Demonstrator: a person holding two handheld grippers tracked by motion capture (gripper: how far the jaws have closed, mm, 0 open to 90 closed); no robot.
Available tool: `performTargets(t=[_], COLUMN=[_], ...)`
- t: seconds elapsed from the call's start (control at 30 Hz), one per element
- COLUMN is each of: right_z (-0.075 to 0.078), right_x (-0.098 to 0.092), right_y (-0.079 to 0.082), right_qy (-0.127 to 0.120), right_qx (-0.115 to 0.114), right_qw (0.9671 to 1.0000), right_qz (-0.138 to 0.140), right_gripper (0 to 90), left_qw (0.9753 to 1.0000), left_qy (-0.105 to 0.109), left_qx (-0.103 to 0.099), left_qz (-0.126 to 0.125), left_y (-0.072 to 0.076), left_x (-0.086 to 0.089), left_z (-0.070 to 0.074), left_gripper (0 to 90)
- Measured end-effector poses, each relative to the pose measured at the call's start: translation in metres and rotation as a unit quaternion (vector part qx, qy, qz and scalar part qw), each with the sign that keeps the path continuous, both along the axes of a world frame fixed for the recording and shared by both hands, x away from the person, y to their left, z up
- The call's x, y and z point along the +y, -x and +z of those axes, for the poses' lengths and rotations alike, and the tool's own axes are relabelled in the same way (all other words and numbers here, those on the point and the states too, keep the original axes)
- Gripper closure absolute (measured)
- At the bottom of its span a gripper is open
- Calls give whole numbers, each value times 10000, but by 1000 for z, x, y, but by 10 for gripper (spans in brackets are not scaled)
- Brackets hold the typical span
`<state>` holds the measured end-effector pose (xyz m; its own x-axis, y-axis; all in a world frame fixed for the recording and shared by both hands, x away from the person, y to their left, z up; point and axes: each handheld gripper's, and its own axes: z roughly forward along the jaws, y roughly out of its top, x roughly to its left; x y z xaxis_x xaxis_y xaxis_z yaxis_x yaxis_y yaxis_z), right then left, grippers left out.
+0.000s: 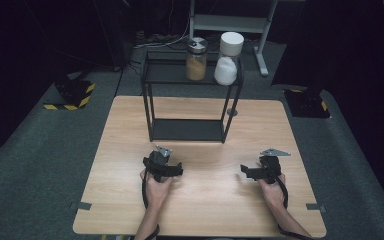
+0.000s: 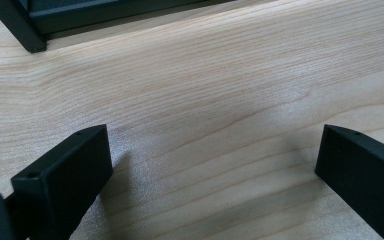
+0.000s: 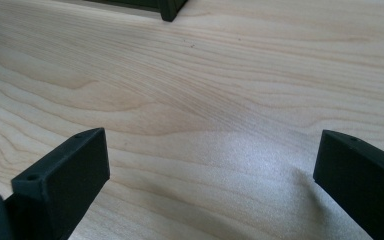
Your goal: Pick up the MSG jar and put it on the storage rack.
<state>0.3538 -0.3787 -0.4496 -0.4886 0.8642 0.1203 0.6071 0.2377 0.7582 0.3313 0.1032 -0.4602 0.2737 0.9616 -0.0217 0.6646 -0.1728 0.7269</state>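
A black two-tier metal rack [image 1: 190, 95] stands at the back middle of the wooden table [image 1: 130, 115]. On its top shelf stand a glass jar of tan powder with a silver lid [image 1: 196, 59] and a white-lidded jar of white powder [image 1: 228, 59]. My left gripper [image 1: 162, 162] rests low over the table in front of the rack's left leg, open, nothing between its jaws [image 2: 215, 165]. My right gripper [image 1: 265, 167] sits to the right at the same depth, open and empty too [image 3: 212, 165]. The rack's foot [image 2: 22, 30] lies just ahead of the left jaws.
The rack's lower shelf [image 1: 187, 130] is bare. Another rack foot [image 3: 170, 10] sits far ahead of the right gripper. A small grey disc [image 1: 232, 112] lies on the table right of the rack. Grey carpet surrounds the table; a white desk frame [image 1: 230, 22] stands behind.
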Motion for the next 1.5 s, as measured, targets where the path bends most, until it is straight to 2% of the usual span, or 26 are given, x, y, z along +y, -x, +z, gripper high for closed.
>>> performTargets(t=[0.17, 0.37, 0.43, 0.57, 1.5], right_z=[-3, -2, -1, 0, 0], right_x=[1, 11, 19, 29, 32], right_y=[0, 2, 3, 4, 5], right_qy=[6, 365, 569, 798, 786], right_qx=[80, 0, -41, -83, -84], right_qw=[9999, 9993, 9984, 9968, 9968], right_qz=[-79, -12, -6, -31, -105], right_gripper=[6, 2, 2, 0, 2], left_qw=[10000, 10000, 10000, 10000, 10000], left_qy=[-11, -10, -10, -11, -17], left_qx=[0, 1, 0, 0, -1], left_qz=[3, 3, 3, 3, 5], left_y=[0, 0, 0, 0, 0], left_x=[0, 0, 0, -1, -1], left_z=[0, 0, 0, 0, 0], left_gripper=[17, 17, 17, 17, 17])
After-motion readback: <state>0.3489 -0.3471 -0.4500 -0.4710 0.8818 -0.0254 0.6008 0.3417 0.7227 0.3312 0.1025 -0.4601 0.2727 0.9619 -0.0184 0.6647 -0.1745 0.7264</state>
